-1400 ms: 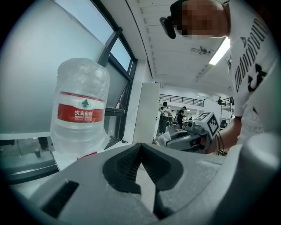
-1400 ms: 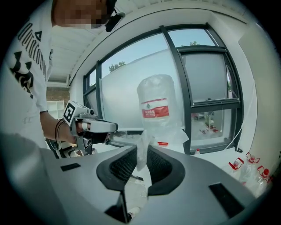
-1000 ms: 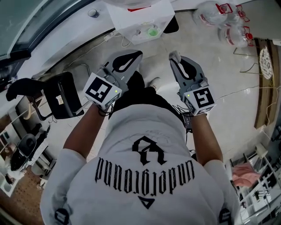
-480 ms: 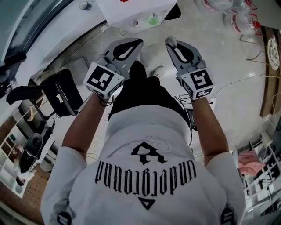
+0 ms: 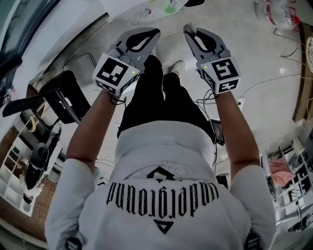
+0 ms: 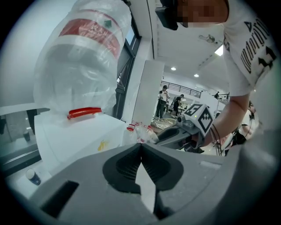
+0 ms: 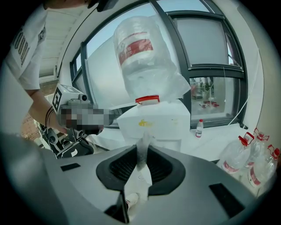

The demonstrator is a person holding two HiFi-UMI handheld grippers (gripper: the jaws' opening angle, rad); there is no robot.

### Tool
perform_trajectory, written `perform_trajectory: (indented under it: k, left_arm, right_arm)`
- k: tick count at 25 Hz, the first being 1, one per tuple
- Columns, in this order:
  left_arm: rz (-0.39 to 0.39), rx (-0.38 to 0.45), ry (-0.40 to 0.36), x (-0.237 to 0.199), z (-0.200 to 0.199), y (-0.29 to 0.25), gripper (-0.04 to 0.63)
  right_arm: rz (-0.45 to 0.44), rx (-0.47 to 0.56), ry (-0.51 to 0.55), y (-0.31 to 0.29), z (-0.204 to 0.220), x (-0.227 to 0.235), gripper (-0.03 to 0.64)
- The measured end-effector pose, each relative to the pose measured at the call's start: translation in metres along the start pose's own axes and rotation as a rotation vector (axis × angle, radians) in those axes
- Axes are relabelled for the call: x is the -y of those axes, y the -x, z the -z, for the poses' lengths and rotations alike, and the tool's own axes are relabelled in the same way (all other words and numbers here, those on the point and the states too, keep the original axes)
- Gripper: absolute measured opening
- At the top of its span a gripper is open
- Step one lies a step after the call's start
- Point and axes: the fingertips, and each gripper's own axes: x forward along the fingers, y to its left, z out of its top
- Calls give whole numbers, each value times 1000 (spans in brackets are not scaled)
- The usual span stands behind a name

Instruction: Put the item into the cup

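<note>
While the right gripper point(image 7: 143, 147) pinches a thin, pale, crumpled item point(image 7: 140, 171) between its ribbed fingers point(image 7: 164, 169), the left gripper point(image 6: 140, 148) has its fingers pressed together on nothing. In the head view the item shows as a whitish tuft at the tip of the right gripper point(image 5: 190, 31). The left gripper point(image 5: 154, 34) sits level with it at upper centre, both held out over the floor ahead of the person's legs.

The step in hand looks like the carry toward the white dispenser point(image 7: 154, 124) at centre frame, which has a bagged bottle point(image 7: 141, 52) upended on top. The item is limp and held by a narrow strip, so the pinch should stay firm and the gripper steady. It would do best to arrive above the cup's mouth before the fingers spread. The left gripper is free to steady the cup if it is light.

No cup is plain to see. A small green thing point(image 5: 170, 7) at the top edge of the head view may be it, but it is too small to tell.

Counted, there are two grippers, one item and one dispenser with one upended bottle. One small bottle point(image 7: 199, 128) stands on the ledge right of centre, and three large bottles point(image 7: 248, 162) sit at lower right.
</note>
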Motion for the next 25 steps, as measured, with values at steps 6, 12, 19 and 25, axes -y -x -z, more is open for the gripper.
perform_trajectory:
  k: [6,12,19,25]
  left_arm:
    - [-15,-11,19,-25,28,-15,15]
    - [-29,-30,13,-43,51,-32,15]
    - [-30,-41,14,-56,80,-44,15]
    - [-30,-54,14,-63,109,-52,15]
  right_arm:
    - [6,-22,-17,-30,25,16,69]
    - [8,-40,-30,-56,48,32,69]
    - [3,-73,-8,-88,80,38,69]
    - [-12,-110,12,-118,112,42,69]
